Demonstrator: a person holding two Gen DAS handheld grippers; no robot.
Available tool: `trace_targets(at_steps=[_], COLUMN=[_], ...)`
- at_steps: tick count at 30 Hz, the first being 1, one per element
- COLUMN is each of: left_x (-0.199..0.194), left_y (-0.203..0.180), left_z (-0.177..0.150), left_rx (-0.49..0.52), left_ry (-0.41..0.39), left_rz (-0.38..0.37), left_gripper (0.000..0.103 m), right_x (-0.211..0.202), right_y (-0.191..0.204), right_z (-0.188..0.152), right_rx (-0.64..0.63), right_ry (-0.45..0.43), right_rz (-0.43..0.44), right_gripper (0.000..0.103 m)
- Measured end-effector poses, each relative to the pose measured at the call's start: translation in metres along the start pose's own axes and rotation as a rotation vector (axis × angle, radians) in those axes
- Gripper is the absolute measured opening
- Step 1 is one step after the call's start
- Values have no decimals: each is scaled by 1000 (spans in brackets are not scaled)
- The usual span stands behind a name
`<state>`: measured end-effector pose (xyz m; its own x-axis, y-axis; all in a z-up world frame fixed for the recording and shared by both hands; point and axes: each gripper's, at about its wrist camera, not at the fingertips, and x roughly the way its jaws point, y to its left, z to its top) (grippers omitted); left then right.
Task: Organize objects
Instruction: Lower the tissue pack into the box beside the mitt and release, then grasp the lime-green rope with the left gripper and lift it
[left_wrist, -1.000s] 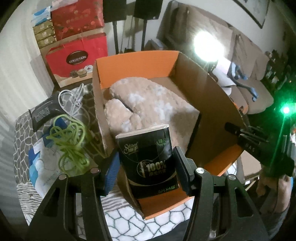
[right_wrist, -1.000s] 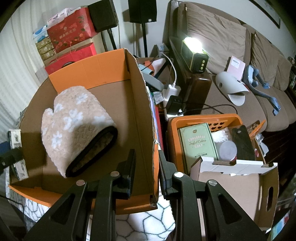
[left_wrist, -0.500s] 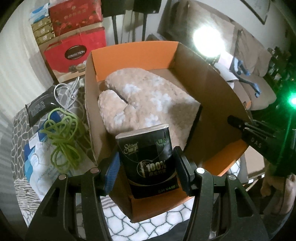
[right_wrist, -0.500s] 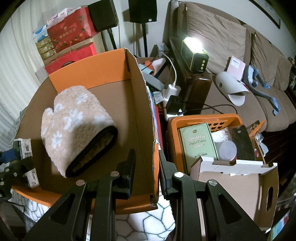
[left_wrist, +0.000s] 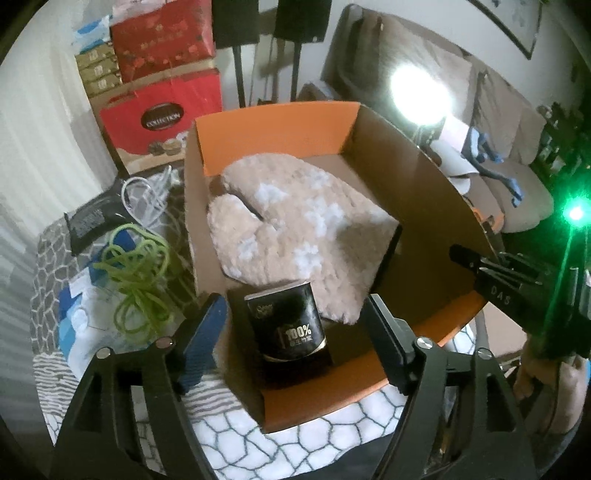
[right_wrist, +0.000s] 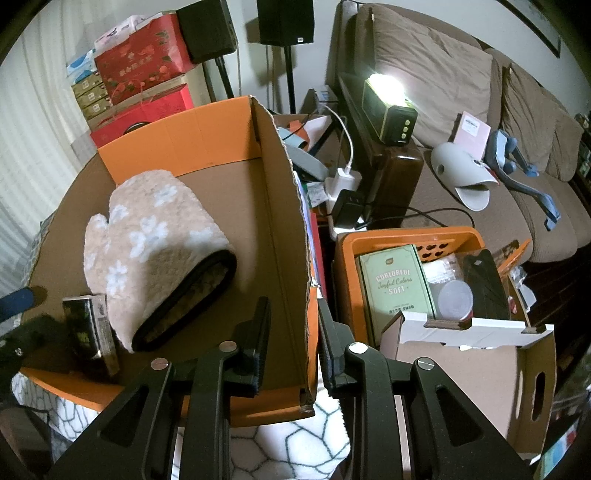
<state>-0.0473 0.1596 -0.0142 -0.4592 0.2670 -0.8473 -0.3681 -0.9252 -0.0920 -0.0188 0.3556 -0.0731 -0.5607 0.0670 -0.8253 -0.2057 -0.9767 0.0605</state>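
A black tissue pack (left_wrist: 286, 325) is standing upright in the near left corner of the orange cardboard box (left_wrist: 273, 140), its long axis vertical, directly ahead of the left gripper (left_wrist: 293, 328); the fingers are spread wide to either side of the pack and touching nothing, so the pack appears released into the box; a fluffy beige oven mitt (left_wrist: 295, 236) is lying just behind it, its black-rimmed opening facing the near edge, with its thumb toward the left wall; the right gripper (right_wrist: 293, 339) is pinching the box's right wall near the front corner, one finger inside and one outside, steadying it; the left gripper is the nearer tool for whatever comes next, and a tangled green cord (left_wrist: 138, 275), a white cable (left_wrist: 146, 197) and a dark packet (left_wrist: 88, 225) are waiting on the patterned cloth (left_wrist: 317, 428) beyond the box's left wall; a second orange crate (right_wrist: 406, 236), beside the sofa, is holding a green box (right_wrist: 395, 284) and a round lid.
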Motion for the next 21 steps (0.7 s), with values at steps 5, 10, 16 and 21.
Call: trace_targets(at_steps=[5, 10, 16, 21], left_x=[-7, -13, -23, -26], left_y=[8, 19, 51, 92], left_z=[2, 2, 3, 3], left_rx=[-12, -28, -82, -164], left_ry=[-29, -46, -61, -57], left_rz=[14, 25, 33, 53], left_gripper=[83, 85, 85, 85], right_x=[0, 0, 0, 0], right_y=[0, 0, 0, 0], right_z=[0, 0, 0, 0], right_rx=[1, 1, 1, 0], right_ry=[0, 1, 0, 0], right_rz=[1, 0, 0, -1], right_gripper=[25, 25, 25, 25])
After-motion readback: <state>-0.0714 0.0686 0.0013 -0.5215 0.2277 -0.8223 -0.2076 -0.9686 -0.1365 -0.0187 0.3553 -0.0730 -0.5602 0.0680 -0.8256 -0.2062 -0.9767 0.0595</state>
